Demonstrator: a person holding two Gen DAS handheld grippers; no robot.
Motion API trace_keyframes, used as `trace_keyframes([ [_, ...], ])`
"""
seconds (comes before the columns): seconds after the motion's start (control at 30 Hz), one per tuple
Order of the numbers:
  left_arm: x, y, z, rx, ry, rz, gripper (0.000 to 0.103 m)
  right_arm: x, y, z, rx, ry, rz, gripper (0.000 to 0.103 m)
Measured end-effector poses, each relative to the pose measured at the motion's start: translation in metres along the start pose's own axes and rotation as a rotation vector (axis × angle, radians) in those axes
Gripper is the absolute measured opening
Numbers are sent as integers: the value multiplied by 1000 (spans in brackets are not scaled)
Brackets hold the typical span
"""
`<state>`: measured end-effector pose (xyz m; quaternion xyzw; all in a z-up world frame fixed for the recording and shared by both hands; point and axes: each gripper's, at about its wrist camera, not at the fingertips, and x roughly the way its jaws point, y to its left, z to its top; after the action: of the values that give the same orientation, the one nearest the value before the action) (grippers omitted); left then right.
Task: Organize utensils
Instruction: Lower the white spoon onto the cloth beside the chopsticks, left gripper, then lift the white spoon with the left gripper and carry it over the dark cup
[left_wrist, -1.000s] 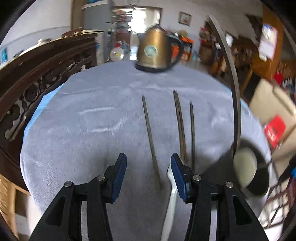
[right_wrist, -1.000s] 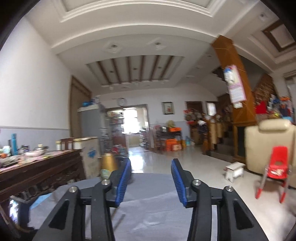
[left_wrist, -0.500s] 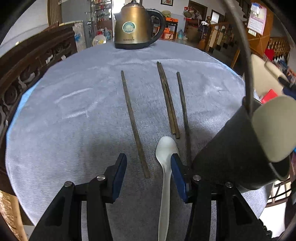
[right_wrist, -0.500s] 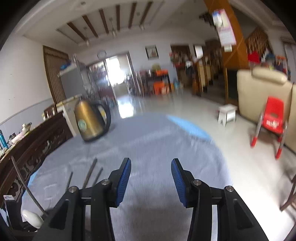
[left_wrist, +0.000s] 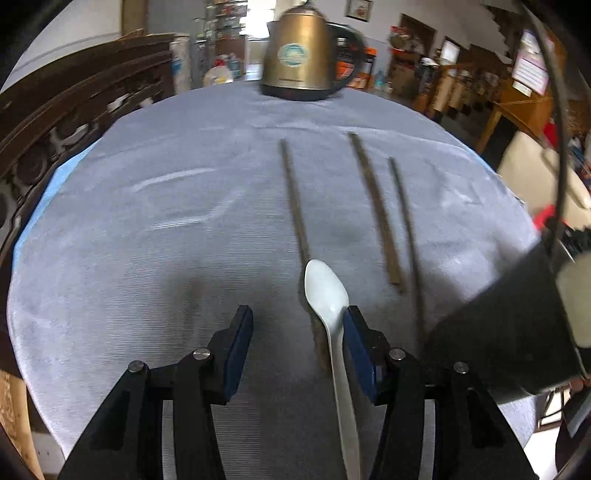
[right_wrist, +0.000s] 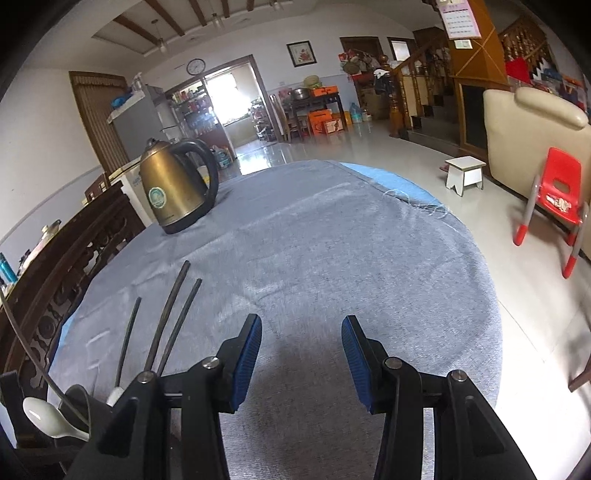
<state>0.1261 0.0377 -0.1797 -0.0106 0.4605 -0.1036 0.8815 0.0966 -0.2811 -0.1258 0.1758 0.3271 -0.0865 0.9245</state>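
A white ceramic spoon lies on the grey tablecloth, its handle running under my left gripper's right finger. My left gripper is open above it. Three dark chopsticks lie ahead: one on the left, a thicker one and a thin one on the right. They also show in the right wrist view. My right gripper is open and empty over bare cloth. A white spoon shows at that view's lower left, beside a dark object.
A brass electric kettle stands at the table's far edge, also in the right wrist view. A dark round object with a pale face is close at right. A carved wooden sideboard runs along the left. A red chair stands on the floor.
The left gripper has shifted left, so the spoon sits nearer its right finger. The right gripper has tilted further down toward the table; kettle and chopsticks are now sharper and closer.
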Motion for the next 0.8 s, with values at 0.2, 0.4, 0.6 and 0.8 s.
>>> trace_keyframes([
  [0.2, -4, 18, 9, -74, 10, 3, 53, 17, 12, -8, -21, 38, 36, 49],
  [0.4, 12, 3, 27, -13, 45, 5, 50, 34, 6, -15, 7, 72, 63, 49],
  [0.6, 19, 7, 33, -30, 55, -30, 26, 41, -4, -17, 29, 82, 54, 49],
  [0.8, 4, 18, 28, -84, 24, -71, 26, 38, -2, -13, 29, 67, 58, 49],
])
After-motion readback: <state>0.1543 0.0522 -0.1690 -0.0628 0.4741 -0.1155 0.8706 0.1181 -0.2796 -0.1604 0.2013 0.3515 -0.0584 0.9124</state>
